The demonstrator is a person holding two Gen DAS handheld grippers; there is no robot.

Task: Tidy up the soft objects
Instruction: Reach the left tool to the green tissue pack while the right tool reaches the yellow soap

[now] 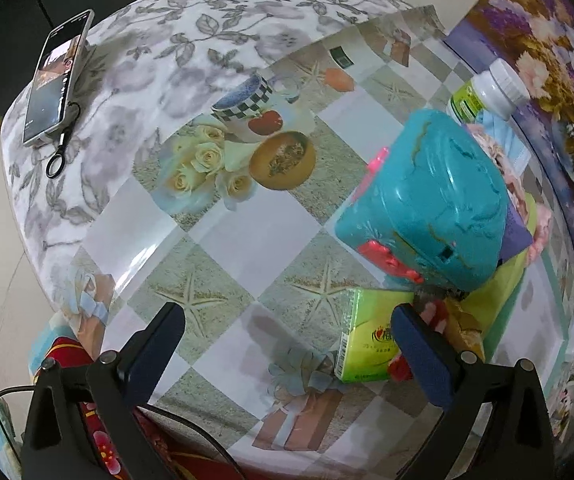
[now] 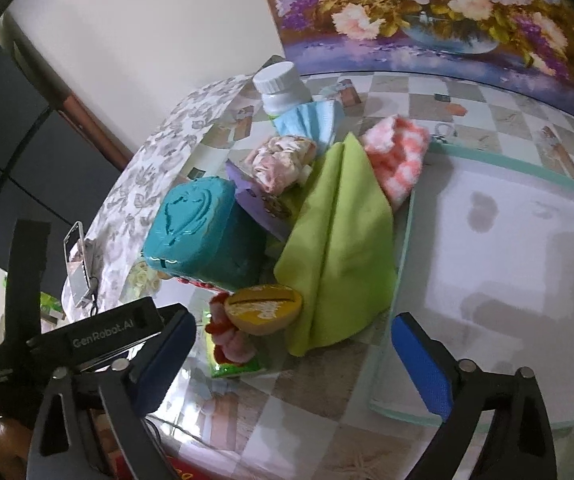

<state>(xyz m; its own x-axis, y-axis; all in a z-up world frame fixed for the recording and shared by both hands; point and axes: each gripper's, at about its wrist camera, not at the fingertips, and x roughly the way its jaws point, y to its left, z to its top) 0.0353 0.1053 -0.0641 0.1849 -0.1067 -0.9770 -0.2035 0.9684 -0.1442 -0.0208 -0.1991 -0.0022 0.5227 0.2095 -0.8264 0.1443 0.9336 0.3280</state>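
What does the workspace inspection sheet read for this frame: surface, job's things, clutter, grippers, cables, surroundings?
Surface: table under a glossy checked cover; a floral cloth over its far part; a glass board lies on it.
Job's things: green cloth, pink-white cloth, blue mask and a pinkish bundle, heaped together.
Clutter: teal box, white bottle, tissue pack, yellow plush toy, phone.
Grippers: left gripper open, empty; right gripper open, empty.
Cables: black cable below the left gripper; a ring strap on the phone.
Surroundings: flower painting against a plain wall.
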